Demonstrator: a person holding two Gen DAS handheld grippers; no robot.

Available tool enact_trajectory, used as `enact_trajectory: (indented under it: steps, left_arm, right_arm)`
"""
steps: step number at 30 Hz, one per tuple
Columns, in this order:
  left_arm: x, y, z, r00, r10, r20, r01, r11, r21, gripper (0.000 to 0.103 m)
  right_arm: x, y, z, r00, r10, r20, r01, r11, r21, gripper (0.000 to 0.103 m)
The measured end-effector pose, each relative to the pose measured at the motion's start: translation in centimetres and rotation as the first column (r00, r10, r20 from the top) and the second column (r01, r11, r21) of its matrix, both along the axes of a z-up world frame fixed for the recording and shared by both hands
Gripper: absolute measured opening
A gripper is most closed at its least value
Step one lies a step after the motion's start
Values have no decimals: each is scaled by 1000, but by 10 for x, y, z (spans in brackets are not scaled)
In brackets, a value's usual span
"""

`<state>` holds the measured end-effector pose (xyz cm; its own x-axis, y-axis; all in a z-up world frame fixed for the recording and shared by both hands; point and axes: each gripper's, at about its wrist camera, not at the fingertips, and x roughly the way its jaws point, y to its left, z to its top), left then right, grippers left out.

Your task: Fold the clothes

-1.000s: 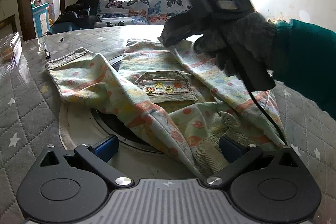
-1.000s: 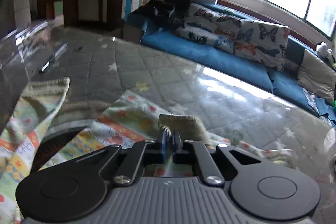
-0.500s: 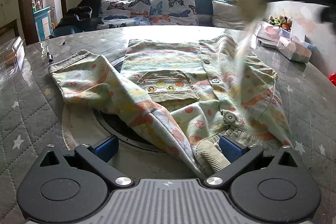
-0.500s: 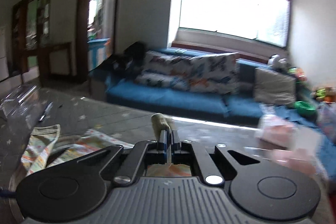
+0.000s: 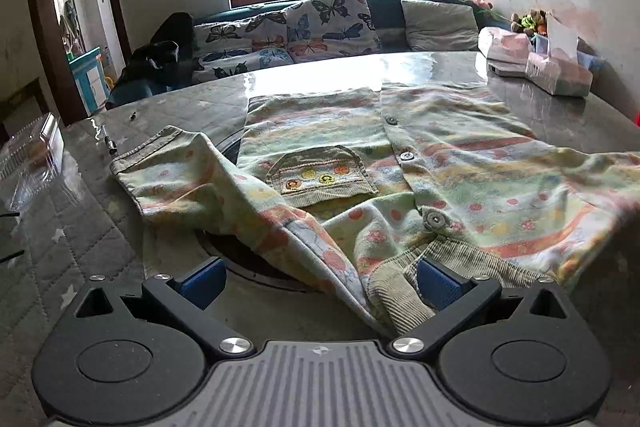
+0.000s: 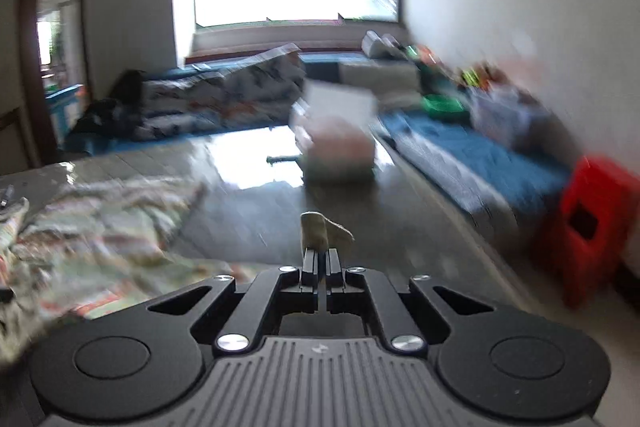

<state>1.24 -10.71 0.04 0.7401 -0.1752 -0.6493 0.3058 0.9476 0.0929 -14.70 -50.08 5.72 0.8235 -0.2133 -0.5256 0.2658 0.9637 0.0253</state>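
Note:
A pastel patterned cardigan (image 5: pixel 320 131) lies face up on the table, with a small pocket (image 5: pixel 320 179) at its middle. My left gripper (image 5: pixel 320 281) stands open at the near edge. The ribbed collar (image 5: pixel 396 291) and the left sleeve (image 5: pixel 192 183) lie between its blue pads (image 5: pixel 438 283), which do not press on the cloth. My right gripper (image 6: pixel 321 259) is shut on the ribbed cuff (image 6: pixel 320 231) of the other sleeve. That sleeve (image 5: pixel 580 195) is drawn out to the right. The right wrist view is blurred.
A tissue pack (image 5: pixel 560 75) and other packages sit at the table's far right. A pen (image 5: pixel 108 143) and a clear plastic box (image 5: pixel 32 155) lie at the left. A sofa (image 5: pixel 320 27) runs behind the table. A red stool (image 6: pixel 592 227) stands beside the table's right edge.
The right gripper swung with the cuff from above the cardigan out to the right and left the left wrist view. The sleeve now stretches rightwards. The left gripper stayed put.

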Motion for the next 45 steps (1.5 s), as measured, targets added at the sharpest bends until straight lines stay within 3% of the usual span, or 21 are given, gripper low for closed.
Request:
enact_trajectory:
  steps: [8, 14, 19, 23, 29, 32, 34, 39, 42, 45]
  left_arm:
    - [-12, -5, -5, 1000, -27, -9, 27, 999, 24, 103]
    - [-13, -3, -5, 1000, -26, -14, 26, 999, 20, 103]
    - [-15, -4, -6, 1000, -25, -18, 25, 1000, 15, 103]
    - [-19, -1, -3, 1000, -14, -16, 14, 1000, 7, 103]
    - [-16, 10, 15, 1000, 12, 18, -12, 1000, -5, 103]
    - [-4, 17, 29, 997, 45, 55, -44, 999, -19, 103]
    - [8, 21, 37, 994, 71, 77, -70, 997, -20, 103]
    - [61, 30, 51, 982, 161, 95, -161, 987, -15, 103]
    - [105, 35, 53, 972, 214, 99, -217, 976, 20, 103]
    - [151, 48, 50, 962, 269, 44, -270, 963, 14, 102]
  right_arm:
    - [-21, -32, -52, 987, -107, -117, 117, 990, 83, 5]
    - [-39, -36, -37, 983, -173, -69, 175, 984, 33, 10]
    - [-3, -23, -38, 997, -55, -62, 59, 996, 61, 21]
    - [32, -10, -54, 992, 14, -122, -6, 998, 68, 23]
    - [50, -12, -65, 992, 12, -126, -3, 997, 71, 24]
    - [53, -13, -65, 993, 19, -119, -9, 997, 80, 30]
    - [54, -10, -66, 993, 27, -116, -19, 998, 67, 41]
    - [55, 0, -68, 994, 37, -103, -33, 999, 35, 55]
    - [55, 1, -69, 994, 37, -99, -34, 999, 36, 58]
    - [55, 1, -69, 995, 38, -96, -34, 999, 37, 58]
